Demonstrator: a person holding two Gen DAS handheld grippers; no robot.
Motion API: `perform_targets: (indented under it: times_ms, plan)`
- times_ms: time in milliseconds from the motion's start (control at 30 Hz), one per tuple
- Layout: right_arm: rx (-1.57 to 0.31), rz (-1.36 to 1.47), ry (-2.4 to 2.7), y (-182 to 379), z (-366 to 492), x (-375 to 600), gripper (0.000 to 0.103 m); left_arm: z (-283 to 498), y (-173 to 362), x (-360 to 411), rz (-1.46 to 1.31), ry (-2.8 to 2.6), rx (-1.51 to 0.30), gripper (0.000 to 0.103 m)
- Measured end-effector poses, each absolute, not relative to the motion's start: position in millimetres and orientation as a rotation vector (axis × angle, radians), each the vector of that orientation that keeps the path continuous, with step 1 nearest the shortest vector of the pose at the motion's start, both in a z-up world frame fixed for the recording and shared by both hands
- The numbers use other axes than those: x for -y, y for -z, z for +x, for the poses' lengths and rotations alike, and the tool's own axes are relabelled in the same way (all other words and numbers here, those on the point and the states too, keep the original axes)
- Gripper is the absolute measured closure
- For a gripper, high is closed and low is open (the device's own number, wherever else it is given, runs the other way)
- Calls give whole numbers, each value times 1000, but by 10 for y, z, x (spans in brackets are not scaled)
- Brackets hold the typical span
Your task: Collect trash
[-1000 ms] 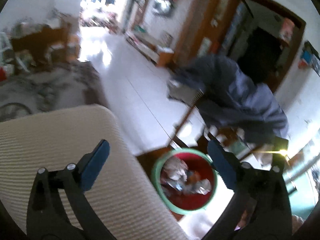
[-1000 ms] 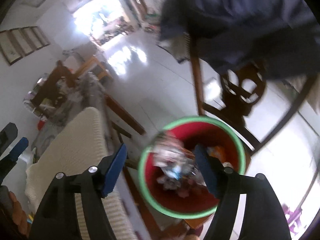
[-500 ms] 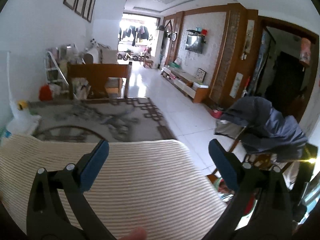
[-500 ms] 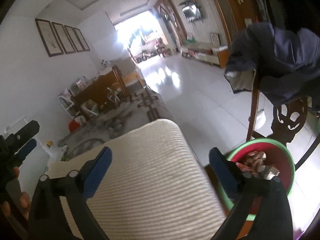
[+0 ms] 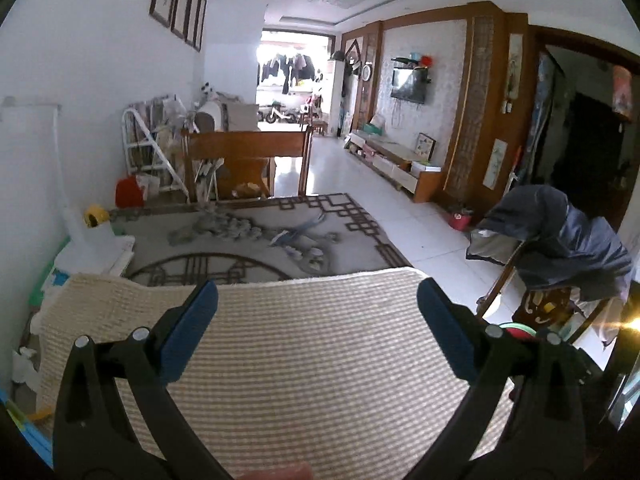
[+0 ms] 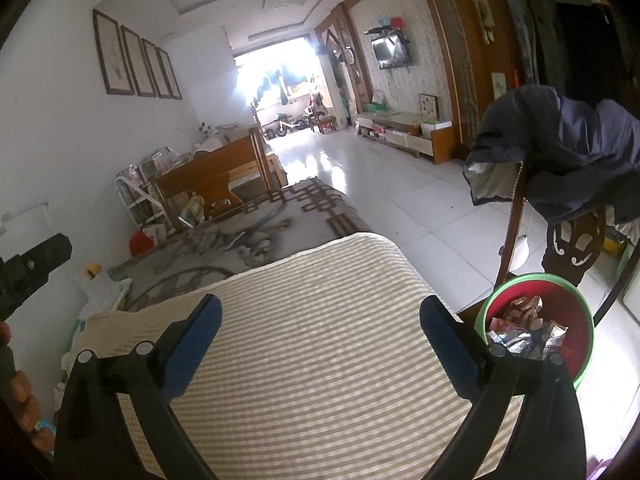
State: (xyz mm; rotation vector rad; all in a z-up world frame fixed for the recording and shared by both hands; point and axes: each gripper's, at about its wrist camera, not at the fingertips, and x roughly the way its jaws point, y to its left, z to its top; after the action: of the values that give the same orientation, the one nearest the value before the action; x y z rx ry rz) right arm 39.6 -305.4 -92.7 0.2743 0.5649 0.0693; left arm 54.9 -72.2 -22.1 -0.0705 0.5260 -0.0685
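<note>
The left tongs (image 5: 318, 300) stand wide open with nothing between the blue pads (image 5: 192, 328). The right tongs (image 6: 318, 314) also stand wide open and hold nothing; their jaws have just been opening, and no thing lies between them. Both tongs hang above a cream striped mat (image 5: 304, 364) that covers the surface directly beneath and ahead of the fingers. In the right wrist view, the bin (image 6: 582, 308), red inside with a green rim, sits just to the right of the right finger, partly hidden by it. Crumpled wrappers (image 6: 520, 328) fill the bin's lower part. In the left wrist view only a sliver of the bin's rim shows, just behind the right finger. Beyond the bin, farther to the right of the tongs, stands a dark wooden chair (image 6: 572, 248) with a navy jacket (image 6: 568, 160) draped over its back. Ahead of the tongs, past the far edge of the mat, lies a grey patterned rug (image 5: 256, 240) on the white tiled floor (image 6: 392, 184). Beyond the rug stands a wooden bench (image 5: 244, 160). At the left edge of the right wrist view, part of the left tongs and the fingers of the hand (image 6: 18, 400) that holds them are visible.
</note>
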Motion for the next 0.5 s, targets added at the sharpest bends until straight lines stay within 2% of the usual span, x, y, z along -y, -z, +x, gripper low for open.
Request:
perform_targets:
  times_ms: [500]
  plan:
    - [-575,252,-41,954,263,2805,7,456,268,495,-83,100,-559,5]
